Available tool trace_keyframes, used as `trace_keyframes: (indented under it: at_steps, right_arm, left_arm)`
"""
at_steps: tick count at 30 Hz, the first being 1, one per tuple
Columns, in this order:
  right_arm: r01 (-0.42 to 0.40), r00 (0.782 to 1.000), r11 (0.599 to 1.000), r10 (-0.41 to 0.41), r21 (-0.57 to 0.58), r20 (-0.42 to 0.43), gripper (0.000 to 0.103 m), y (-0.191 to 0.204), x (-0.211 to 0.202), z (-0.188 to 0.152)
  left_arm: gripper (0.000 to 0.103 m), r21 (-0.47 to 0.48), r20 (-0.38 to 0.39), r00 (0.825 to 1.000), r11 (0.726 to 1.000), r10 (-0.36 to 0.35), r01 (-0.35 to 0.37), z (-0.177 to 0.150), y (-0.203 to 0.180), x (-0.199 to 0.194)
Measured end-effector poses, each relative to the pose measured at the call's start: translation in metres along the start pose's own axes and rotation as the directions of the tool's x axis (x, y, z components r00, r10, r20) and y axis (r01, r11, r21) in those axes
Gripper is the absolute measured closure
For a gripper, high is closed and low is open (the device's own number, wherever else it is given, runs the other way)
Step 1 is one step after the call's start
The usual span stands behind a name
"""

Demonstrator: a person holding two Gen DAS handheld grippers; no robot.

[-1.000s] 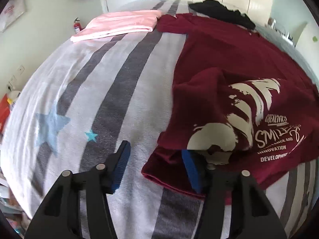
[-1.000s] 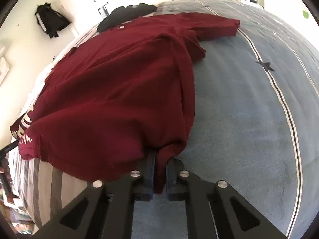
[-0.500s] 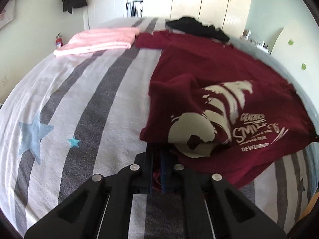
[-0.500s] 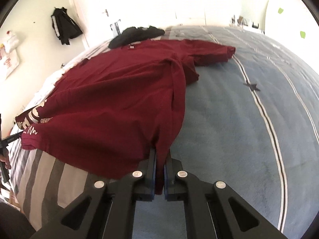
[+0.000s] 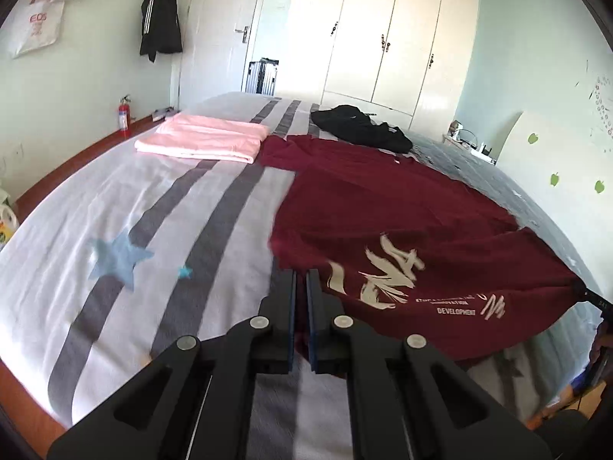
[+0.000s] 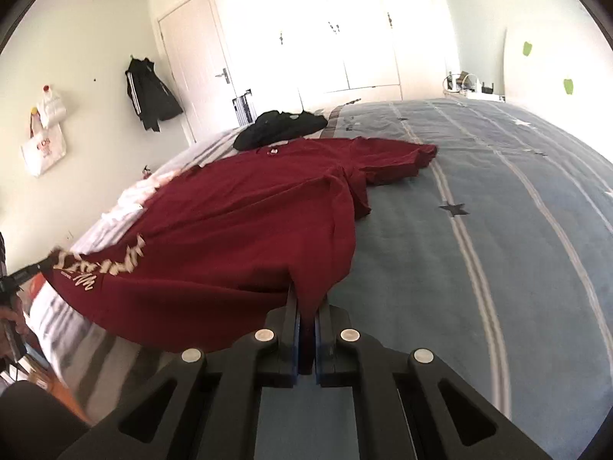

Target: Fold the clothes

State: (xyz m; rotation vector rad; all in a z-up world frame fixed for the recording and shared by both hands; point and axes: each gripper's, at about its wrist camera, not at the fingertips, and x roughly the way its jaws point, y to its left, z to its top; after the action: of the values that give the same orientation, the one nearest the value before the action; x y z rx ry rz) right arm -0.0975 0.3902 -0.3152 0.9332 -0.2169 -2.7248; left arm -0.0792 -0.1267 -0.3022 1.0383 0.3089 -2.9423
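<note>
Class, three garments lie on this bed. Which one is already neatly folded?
The pink garment, a flat squared stack by the bed's far left edge. The maroon T-shirt is spread out, and the black garment lies crumpled.

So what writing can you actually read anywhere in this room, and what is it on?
"DEVELOPMENT": white print on the dark red T-shirt, bottom line of the logo, last letter smeared.
"EOS": red letters on the white tote bag hanging on the wall; a smaller line under it is too small to read.
The other lines of the T-shirt print, above and beside that word, are too blurred to read.
Fire extinguisher: label too small to read.
</note>
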Motion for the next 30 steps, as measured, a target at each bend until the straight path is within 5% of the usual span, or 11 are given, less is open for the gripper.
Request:
trace_keyframes:
  at_steps: [8,15,18,20,24,30]
  right_arm:
    - [0.001,0.994,0.999,-0.005,-0.032,-0.107,0.098,0.004,-0.044,-0.039]
    - [0.033,0.971,0.999,-0.025,0.026,-0.24,0.098,-0.014,-0.011,-0.077]
    - [0.038,0.961,0.999,-0.026,0.039,-0.274,0.098,-0.015,0.002,-0.088]
    - [0.04,0.966,0.998,-0.025,0.052,-0.258,0.098,-0.016,-0.001,-0.088]
    - [0.036,0.987,0.999,-0.033,0.013,-0.159,0.098,-0.004,-0.029,-0.064]
    - [0.037,0.996,0.999,-0.034,0.037,-0.082,0.098,-0.001,-0.054,-0.028]
  left_arm:
    - [0.1,-0.026,-0.125,0.992,0.999,0.025,-0.029,-0.043,0.01,-0.013]
    - [0.1,0.014,-0.174,0.982,0.997,0.072,-0.07,-0.068,0.02,0.006]
    - [0.1,-0.031,-0.17,0.985,0.999,0.035,-0.041,-0.071,0.026,0.004]
    - [0.1,-0.07,-0.106,0.994,0.998,-0.018,0.01,-0.059,0.027,-0.013]
    - [0.1,-0.005,0.018,0.999,0.999,-0.033,0.033,-0.023,0.009,-0.053]
    - [0.1,-0.05,-0.034,0.999,0.999,-0.012,0.01,-0.012,0.015,-0.052]
